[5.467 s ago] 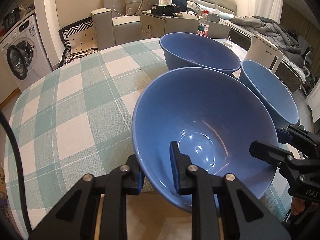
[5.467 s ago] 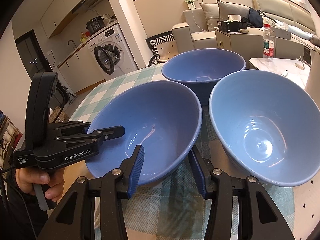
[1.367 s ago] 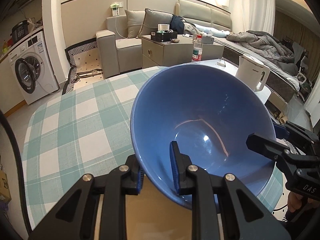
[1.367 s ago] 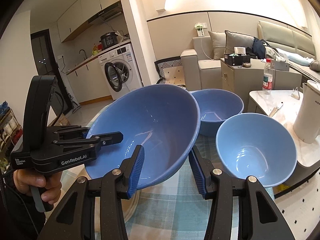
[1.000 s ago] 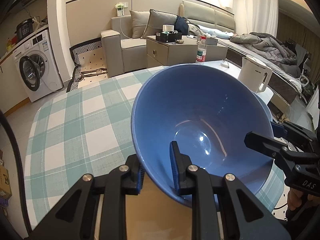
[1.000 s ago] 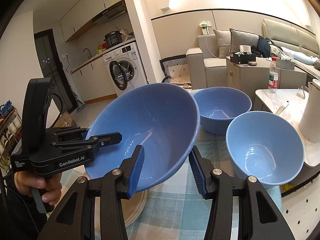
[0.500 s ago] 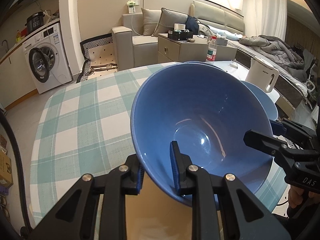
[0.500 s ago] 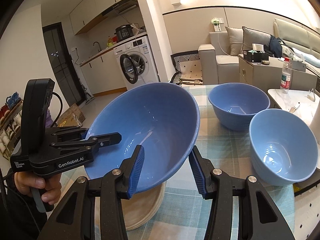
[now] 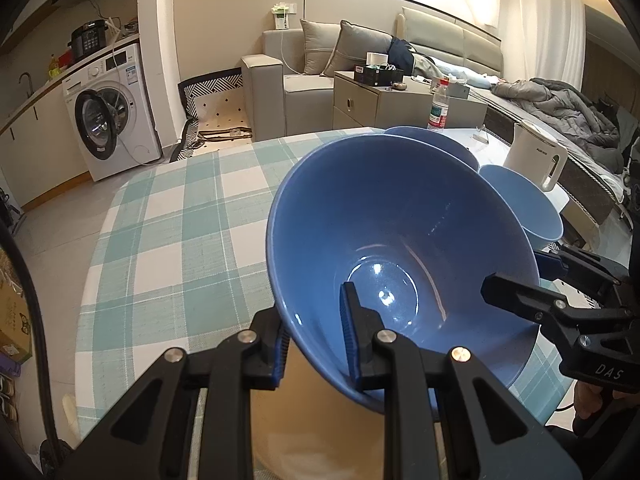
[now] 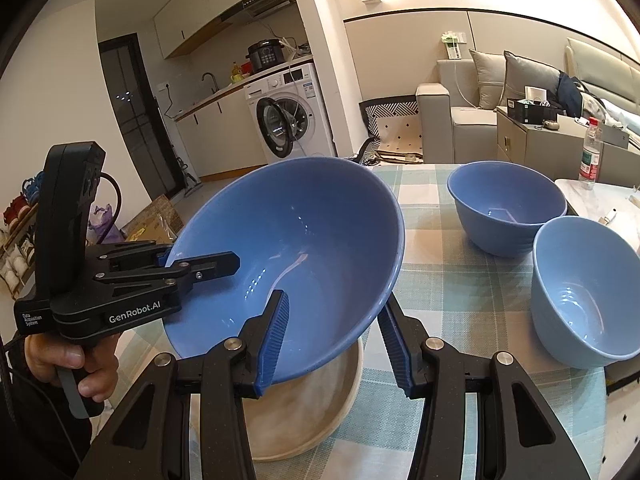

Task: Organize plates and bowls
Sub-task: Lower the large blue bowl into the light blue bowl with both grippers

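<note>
- Two hand-held grippers on one big blue bowl (image 10: 296,252), tilted, held up over a beige plate (image 10: 304,412) on the checked counter (image 10: 452,280).
- Left hand-held gripper (image 9: 314,342): clenched on the bowl's near rim, one pad inside, one outside.
- Right hand-held gripper (image 10: 334,338): clamped across the opposite rim.
- Two smaller blue bowls sit on the counter beyond, far bowl (image 10: 506,206) and near bowl (image 10: 588,288), just beside each other.

A lived-in home: washing machine (image 9: 114,110) under a kitchen counter, sofa (image 9: 320,56), checked dining table (image 9: 180,220).
</note>
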